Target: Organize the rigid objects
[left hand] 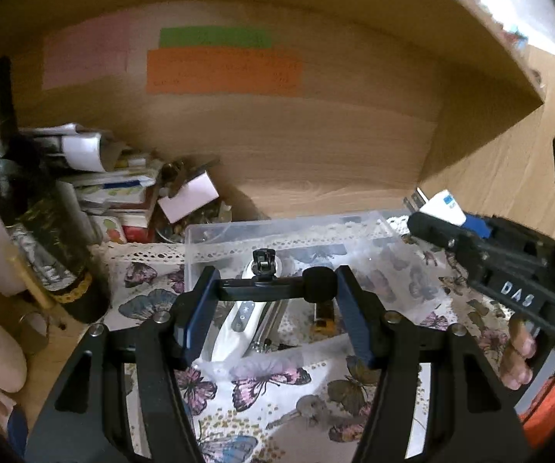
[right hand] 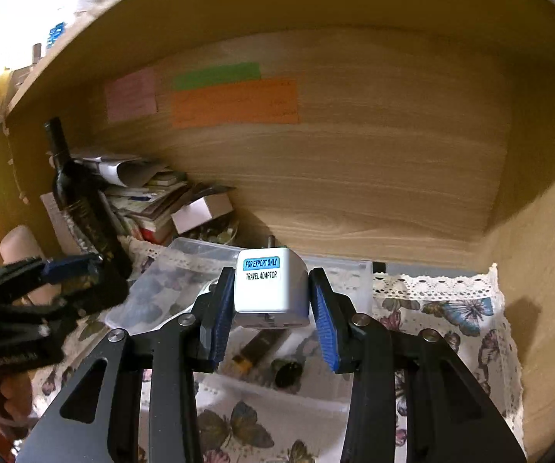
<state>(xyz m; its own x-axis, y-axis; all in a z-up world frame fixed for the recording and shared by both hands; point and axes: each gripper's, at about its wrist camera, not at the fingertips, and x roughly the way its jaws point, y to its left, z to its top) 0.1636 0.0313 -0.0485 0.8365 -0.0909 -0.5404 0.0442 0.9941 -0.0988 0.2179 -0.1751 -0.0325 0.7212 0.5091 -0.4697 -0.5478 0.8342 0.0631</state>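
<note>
Wooden shelf walls (right hand: 354, 177) enclose a butterfly-print cloth (right hand: 451, 316) bearing a clear plastic bin (left hand: 208, 231), which gathers the loose items. Right tool (right hand: 269, 308) clamps a white travel adaptor (right hand: 268, 289) above the bin, likely for dropping in. Left tool (left hand: 273, 308) grips a black microphone clip (left hand: 277, 285) there too.

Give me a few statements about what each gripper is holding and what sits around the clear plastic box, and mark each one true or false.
1. The right gripper is shut on a white cube-shaped travel adaptor. True.
2. The left gripper grips a red mug. False: it is shut on a thin black bar-shaped tool with a small roller.
3. The clear plastic box is empty. False: a white handheld device lies inside.
4. A dark glass wine bottle stands left of the box. True.
5. The butterfly-print cloth lies under the box. True.
</note>
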